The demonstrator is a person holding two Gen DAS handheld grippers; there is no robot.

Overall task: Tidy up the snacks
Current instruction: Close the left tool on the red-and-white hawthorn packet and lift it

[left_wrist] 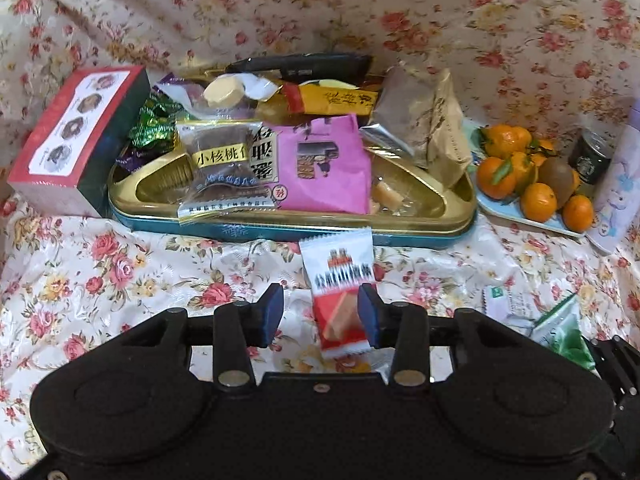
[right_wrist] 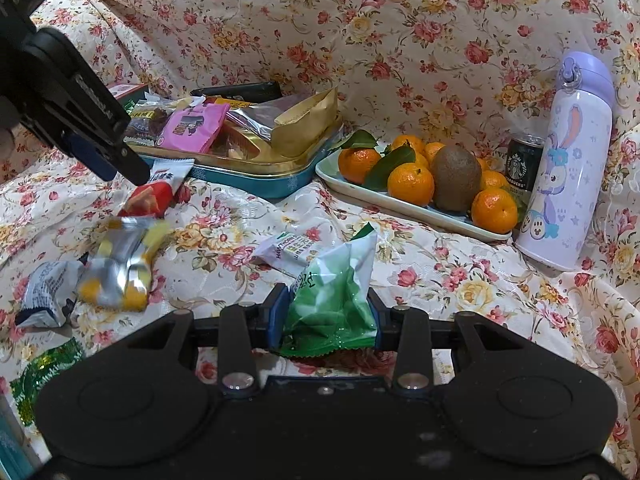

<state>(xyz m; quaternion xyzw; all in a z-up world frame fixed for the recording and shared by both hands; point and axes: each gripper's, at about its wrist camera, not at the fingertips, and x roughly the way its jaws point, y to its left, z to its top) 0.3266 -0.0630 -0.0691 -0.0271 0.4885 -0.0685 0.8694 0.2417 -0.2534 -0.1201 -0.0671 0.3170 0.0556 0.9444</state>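
Snacks already fill the tin (left_wrist: 280, 232); several packets lie loose on the tabletop. Right gripper (right_wrist: 326, 316) clamps a green packet (right_wrist: 336, 300). Left gripper (left_wrist: 320, 316) straddles a red-and-white packet (left_wrist: 340, 296), jaws released.

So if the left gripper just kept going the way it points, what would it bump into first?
Probably the red and white snack packet lying between the left gripper fingers, on the floral cloth; depth is unclear.
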